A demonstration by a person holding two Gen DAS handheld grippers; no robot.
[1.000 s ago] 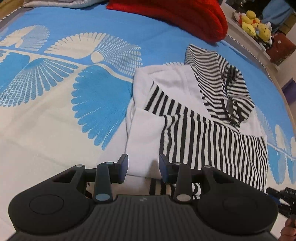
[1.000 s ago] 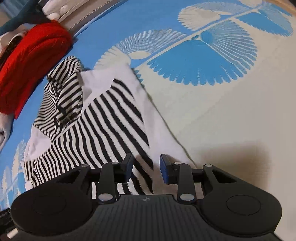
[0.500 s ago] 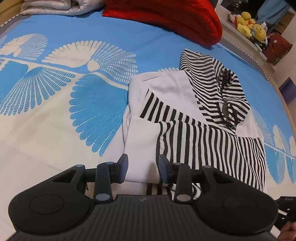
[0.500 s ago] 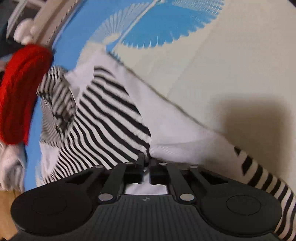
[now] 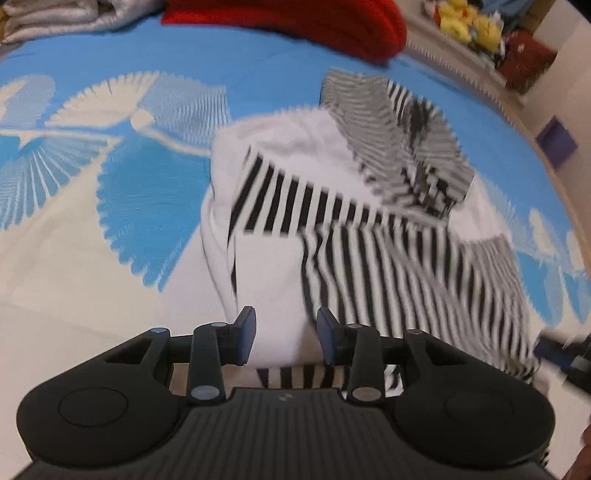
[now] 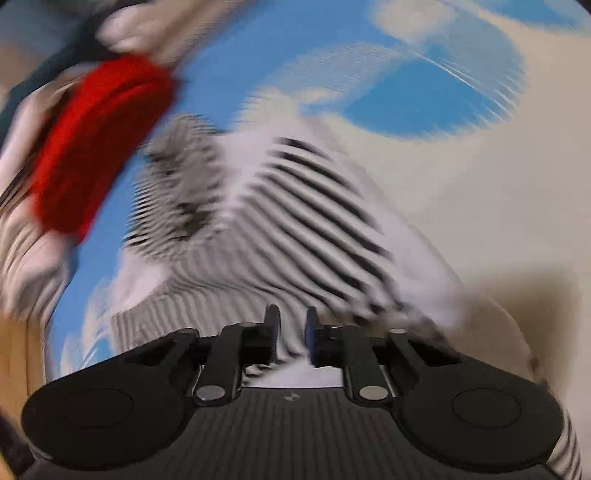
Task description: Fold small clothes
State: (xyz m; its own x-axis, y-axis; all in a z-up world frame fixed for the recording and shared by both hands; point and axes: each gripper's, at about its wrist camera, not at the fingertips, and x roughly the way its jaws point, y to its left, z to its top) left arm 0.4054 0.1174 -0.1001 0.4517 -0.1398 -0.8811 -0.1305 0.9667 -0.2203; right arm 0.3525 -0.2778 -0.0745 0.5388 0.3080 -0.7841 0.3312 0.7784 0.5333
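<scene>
Blue and cream bedding with big fan shapes covers the bed (image 5: 110, 192), and a small striped top lies on it.

On the left gripper (image 5: 286, 334), the fingers (image 5: 246, 334) stand wide apart with nothing between them. They hover just over the near white edge of the striped top (image 5: 369, 240). Right under them is a plain white fold of cloth, and a little strip of black stripes peeks out below it. Past the white fold, the black and white stripes spread out to the right. The top's hood sits at the far end, bunched up, with thinner stripes. This view is a bit blurry.

On the right gripper (image 6: 291, 336), the fingers (image 6: 272, 332) are close together with a narrow gap. Striped cloth (image 6: 295, 221) shows in that gap, but the view is very blurry, so I cannot tell if they are pinching it. The cloth rises up from the fingers like a little hill, with the hood on the far left side of it.

Farther back lies a red knit thing (image 5: 314, 22), near the hood but not touching it. A grey folded blanket (image 5: 66, 14) sits in the far left corner. Yellow soft toys (image 5: 469, 22) sit on a ledge beside the bed.
</scene>
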